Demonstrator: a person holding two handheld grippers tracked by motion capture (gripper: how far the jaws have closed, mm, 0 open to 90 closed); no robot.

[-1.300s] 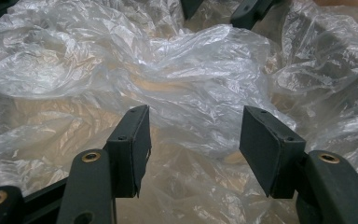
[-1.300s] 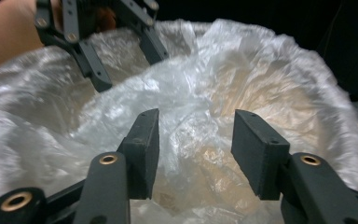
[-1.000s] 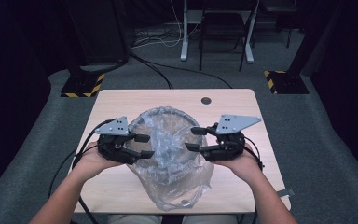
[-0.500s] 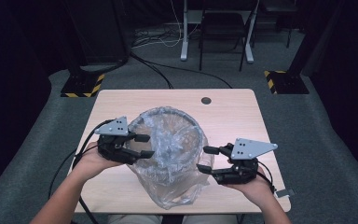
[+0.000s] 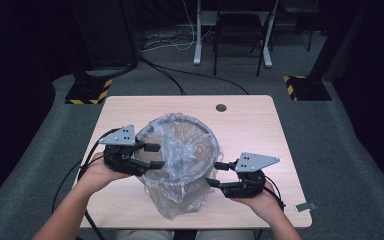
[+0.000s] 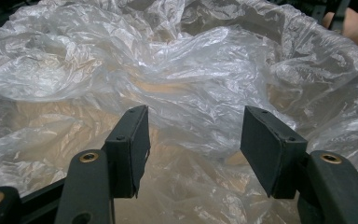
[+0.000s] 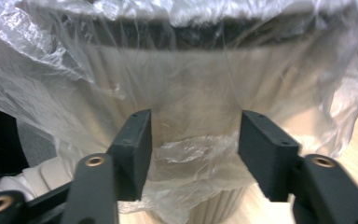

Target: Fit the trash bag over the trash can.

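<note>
Bin [image 5: 182, 170] sits mid-table [image 5: 260, 125], wrapped in a clear plastic bag [image 5: 180, 150]. We can't see the bin's inside or base: crinkled film covers the mouth and hangs down the wall. From the right gripper view the wall reads pale, finely ribbed, with a dark band under the rim. Film is thin, glossy, heavily creased.

Left gripper [image 5: 156, 156] is at the rim, jaws well apart, film bulging between the pads; contact unclear, no pinch visible.

Right gripper [image 5: 219, 174] is low beside the wall; jaws have just been closing but remain wide, loose film in the gap, nothing gripped.
</note>
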